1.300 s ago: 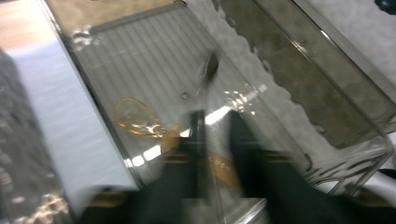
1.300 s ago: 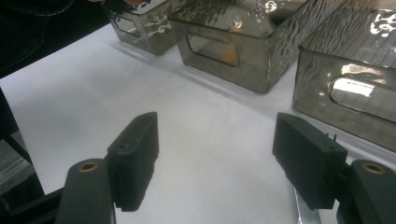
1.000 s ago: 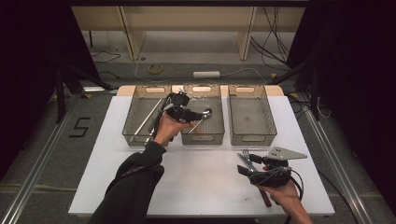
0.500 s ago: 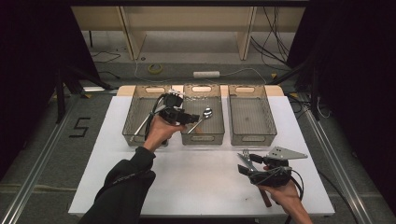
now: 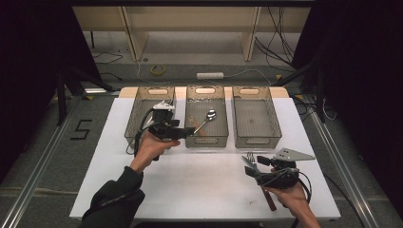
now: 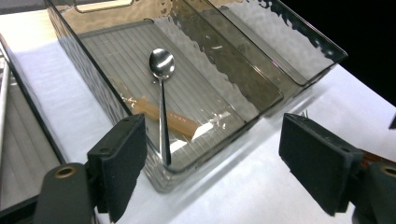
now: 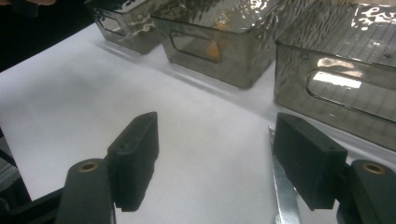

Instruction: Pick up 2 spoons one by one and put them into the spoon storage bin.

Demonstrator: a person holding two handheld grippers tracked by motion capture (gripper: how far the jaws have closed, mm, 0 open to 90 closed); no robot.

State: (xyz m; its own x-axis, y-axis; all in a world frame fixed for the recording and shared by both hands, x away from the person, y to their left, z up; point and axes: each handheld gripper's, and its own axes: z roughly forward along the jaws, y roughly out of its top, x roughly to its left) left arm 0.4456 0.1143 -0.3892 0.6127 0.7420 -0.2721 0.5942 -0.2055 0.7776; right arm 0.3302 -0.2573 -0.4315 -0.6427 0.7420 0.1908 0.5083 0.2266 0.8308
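A silver spoon (image 6: 161,65) lies in the middle bin (image 5: 206,90), its bowl far and its handle end against the near wall; in the high view the spoon (image 5: 209,115) is just right of my left gripper (image 5: 189,131). A brown handle (image 6: 173,121) lies under it. My left gripper (image 6: 212,154) has just been opening and stands open at the bin's near wall, nothing between its pads. My right gripper (image 5: 250,166) is open low over the table. A fork (image 5: 249,158) with a brown handle lies beneath it, its metal (image 7: 283,191) beside the right pad.
Three clear smoked bins stand in a row at the table's far side: left bin (image 5: 140,102), middle, right bin (image 5: 254,90). The white tabletop (image 5: 199,175) stretches between both hands. The right bin (image 7: 345,93) and the middle bin (image 7: 219,46) rise ahead of the right gripper.
The left gripper let go of the spoon into the middle bin, opened its jaws and drew back toward the left and the near side. The right hand stayed put.
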